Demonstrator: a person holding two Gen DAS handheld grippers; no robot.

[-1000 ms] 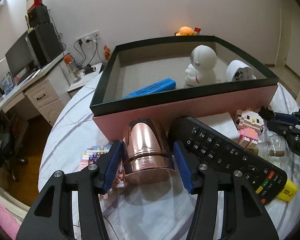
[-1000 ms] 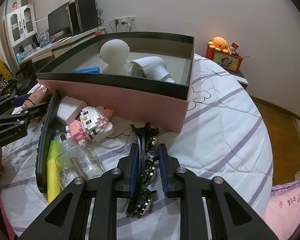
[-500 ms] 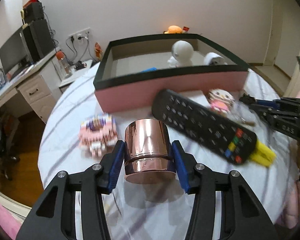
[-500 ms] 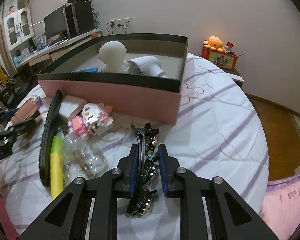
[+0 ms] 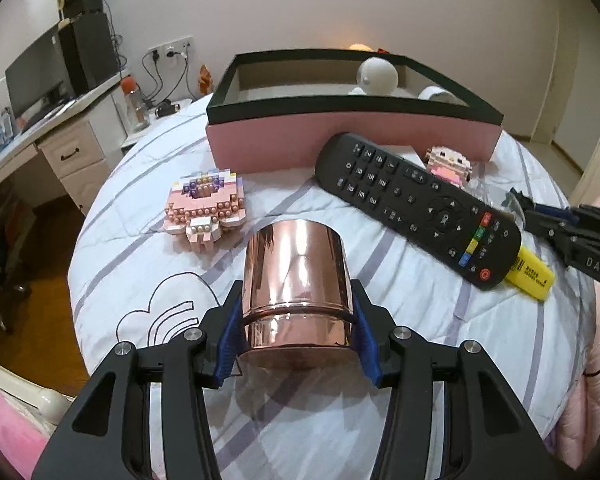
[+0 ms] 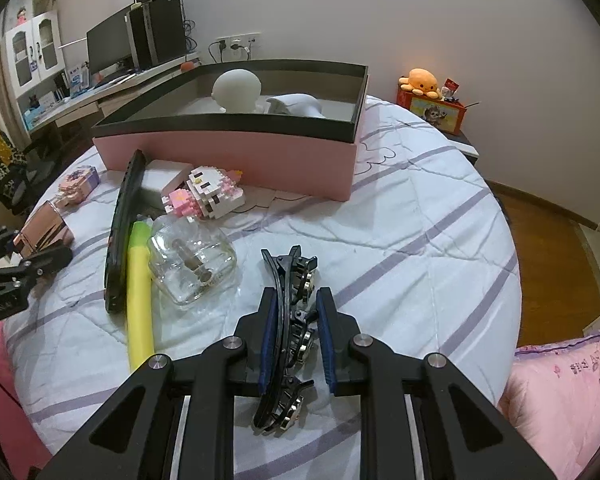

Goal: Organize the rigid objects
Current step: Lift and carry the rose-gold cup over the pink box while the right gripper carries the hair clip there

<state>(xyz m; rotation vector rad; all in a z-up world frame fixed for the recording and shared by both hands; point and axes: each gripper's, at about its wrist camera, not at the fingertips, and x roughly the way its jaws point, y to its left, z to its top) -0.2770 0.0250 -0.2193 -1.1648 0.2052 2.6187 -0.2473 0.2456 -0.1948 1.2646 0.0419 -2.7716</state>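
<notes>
A shiny rose-gold cup point(image 5: 296, 264) sits between the blue pads of my left gripper point(image 5: 296, 312), which press on its sides just above the striped bedspread. The same cup point(image 6: 46, 230) and left gripper point(image 6: 28, 252) show at the left edge of the right wrist view. My right gripper point(image 6: 297, 300) is shut on a bundle of black hair clips point(image 6: 288, 264) with metal parts, and it appears at the right edge of the left wrist view point(image 5: 540, 216). Behind stands the pink box point(image 5: 352, 142) with a black rim point(image 6: 236, 156), a white figure point(image 5: 378, 76) inside.
On the bed lie a black remote point(image 5: 412, 200), a yellow highlighter point(image 5: 532, 274), a clear glass bottle point(image 6: 192, 264), a pink brick model point(image 5: 204, 204) and a white cat brick figure point(image 6: 208, 194). A desk with a monitor stands at the left.
My left gripper closed on the cup and drew it back from the box wall toward the near side of the bed. The right gripper with the clips also pulled back a little.
</notes>
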